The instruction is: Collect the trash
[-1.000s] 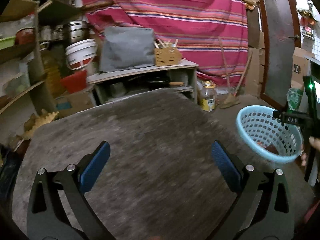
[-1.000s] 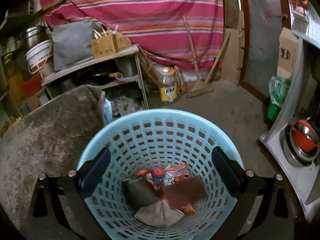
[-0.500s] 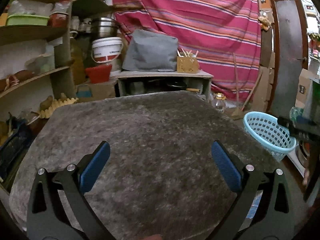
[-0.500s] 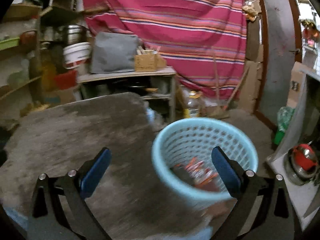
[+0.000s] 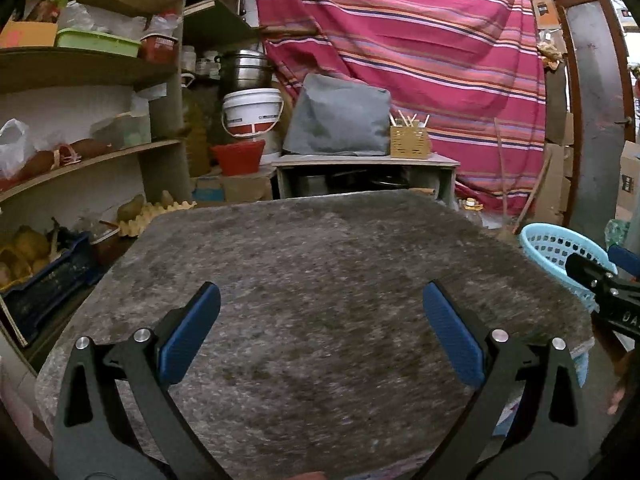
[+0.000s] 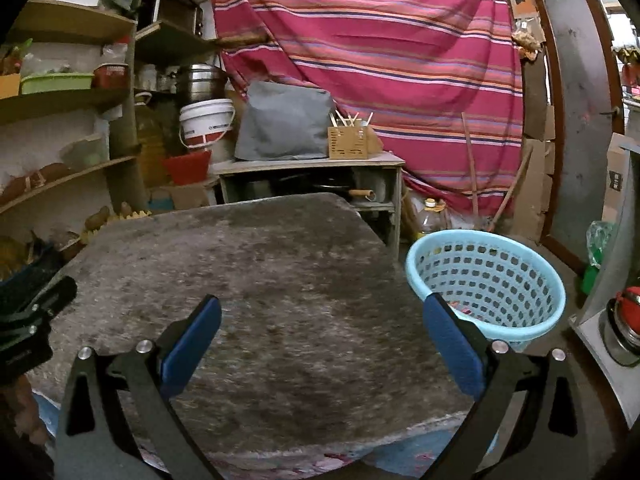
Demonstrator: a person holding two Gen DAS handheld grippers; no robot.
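Left tongs (image 5: 320, 334) are held wide, nothing between the blue pads (image 5: 188, 340), hovering low over the near part of the table (image 5: 320, 248); no trash is seen on the grey felt-like cover ahead of them, so an empty, ready pose is judged. Far left of the left tongs, shelves (image 5: 92, 152) are stacked with storage: a green tub (image 5: 96, 42) on an upper board, a white plastic bag (image 5: 14, 146) lower down, and a dark blue crate (image 5: 48, 288) at table level holding brownish produce, kind not clear. Ahead and beyond the table's far edge, a white bucket (image 5: 252, 114) is seen above a red basin (image 5: 238, 158), contents hidden; a small wooden box (image 5: 410, 142) holding sticks is set beside a grey cover on a low cabinet. Right tongs (image 6: 320, 336) are likewise held wide and empty over the same table, pointed slightly toward its right edge. Just right of the right tongs, off the table and lower, the light blue basket (image 6: 486, 280) is placed within easy drop reach, which is judged the reason for its spot. Collected trash (image 6: 460, 307) is only partly seen through its holes behind the right pad; a reddish scrap is made out, the rest cannot be told. Task is judged near done or done, since no loose litter is visible on the table.
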